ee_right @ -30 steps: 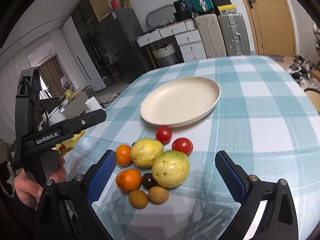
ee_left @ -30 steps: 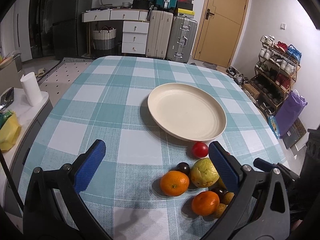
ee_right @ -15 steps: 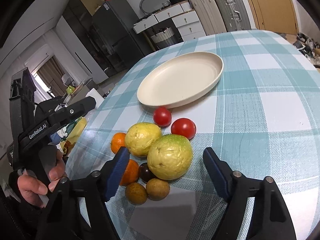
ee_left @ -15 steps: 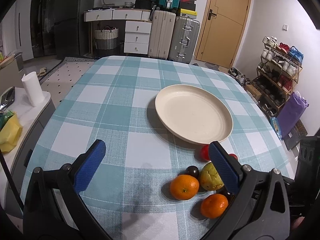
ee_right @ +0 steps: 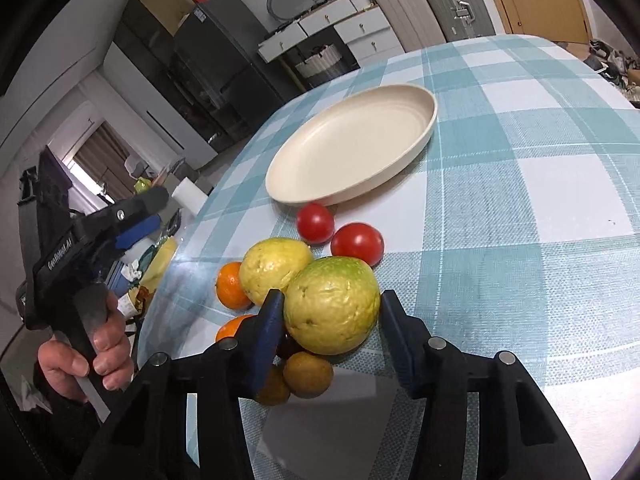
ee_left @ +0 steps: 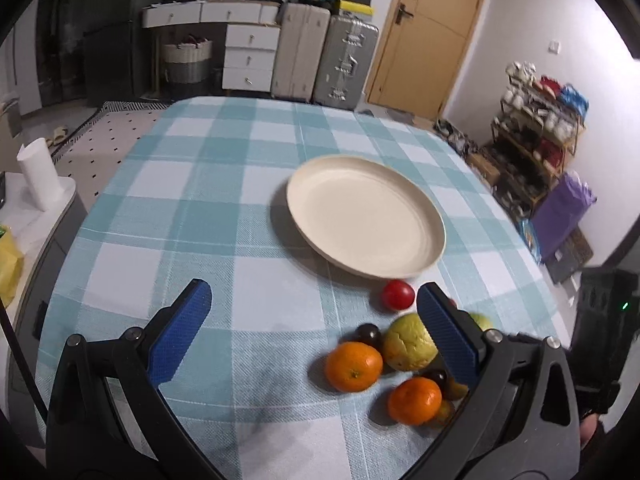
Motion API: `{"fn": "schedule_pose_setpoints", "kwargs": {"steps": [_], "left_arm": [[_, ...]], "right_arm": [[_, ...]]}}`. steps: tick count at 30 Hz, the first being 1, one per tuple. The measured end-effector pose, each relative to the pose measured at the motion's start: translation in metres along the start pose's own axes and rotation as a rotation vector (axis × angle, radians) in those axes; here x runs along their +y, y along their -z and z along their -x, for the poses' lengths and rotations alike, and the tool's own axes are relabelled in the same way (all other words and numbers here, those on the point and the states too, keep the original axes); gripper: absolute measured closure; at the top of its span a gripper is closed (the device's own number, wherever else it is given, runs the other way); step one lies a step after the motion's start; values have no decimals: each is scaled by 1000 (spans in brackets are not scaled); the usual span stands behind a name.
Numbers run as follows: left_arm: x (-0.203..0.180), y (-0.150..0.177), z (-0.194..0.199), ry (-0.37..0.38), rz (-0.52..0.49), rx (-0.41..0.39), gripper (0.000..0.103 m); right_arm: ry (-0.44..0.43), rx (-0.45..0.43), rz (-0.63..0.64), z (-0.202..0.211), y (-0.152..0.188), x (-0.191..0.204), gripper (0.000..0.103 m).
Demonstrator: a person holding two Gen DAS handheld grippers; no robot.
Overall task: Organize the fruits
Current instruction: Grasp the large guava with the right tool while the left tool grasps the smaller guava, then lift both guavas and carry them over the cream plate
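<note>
Guava (ee_right: 333,305), green-yellow, sits on the counter (ee_right: 520,184) at the near edge of the fruit pile, and the right tool (ee_right: 332,312) has its blue pads on both flanks, squeezing it! Second guava (ee_right: 278,266) and two tomatoes (ee_right: 357,242) just behind; cream plate (ee_right: 352,148) beyond. Left tool (ee_left: 316,320) hovers spread wide, holding nothing.
</note>
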State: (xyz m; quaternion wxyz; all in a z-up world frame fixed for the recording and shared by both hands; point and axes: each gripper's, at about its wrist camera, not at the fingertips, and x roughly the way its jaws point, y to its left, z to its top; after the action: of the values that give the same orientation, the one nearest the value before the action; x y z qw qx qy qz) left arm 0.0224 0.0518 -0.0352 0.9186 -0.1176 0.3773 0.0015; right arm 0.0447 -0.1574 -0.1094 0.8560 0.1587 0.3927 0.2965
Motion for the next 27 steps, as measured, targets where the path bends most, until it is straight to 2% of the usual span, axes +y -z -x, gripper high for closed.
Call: {"fn": "schedule_pose_setpoints", "kwargs": {"steps": [6, 11, 16, 20, 23, 27], "left_arm": [[-24, 5, -13, 53, -66, 62, 1], [-48, 7, -22, 43, -158, 85, 1], [-66, 8, -33, 74, -216, 137, 1], [-85, 13, -41, 57, -324, 170, 1], [-92, 14, -48, 52, -374, 194, 5], [-98, 16, -56, 102, -411, 248, 14]], "right_arm": [[-8, -49, -12, 17, -5, -6, 53], [-4, -91, -18, 31, -8, -14, 53], [6, -114, -29, 39, -9, -23, 53], [13, -116, -36, 42, -9, -28, 53], [10, -121, -37, 44, -9, -31, 53], [5, -126, -33, 48, -9, -34, 53]]}}
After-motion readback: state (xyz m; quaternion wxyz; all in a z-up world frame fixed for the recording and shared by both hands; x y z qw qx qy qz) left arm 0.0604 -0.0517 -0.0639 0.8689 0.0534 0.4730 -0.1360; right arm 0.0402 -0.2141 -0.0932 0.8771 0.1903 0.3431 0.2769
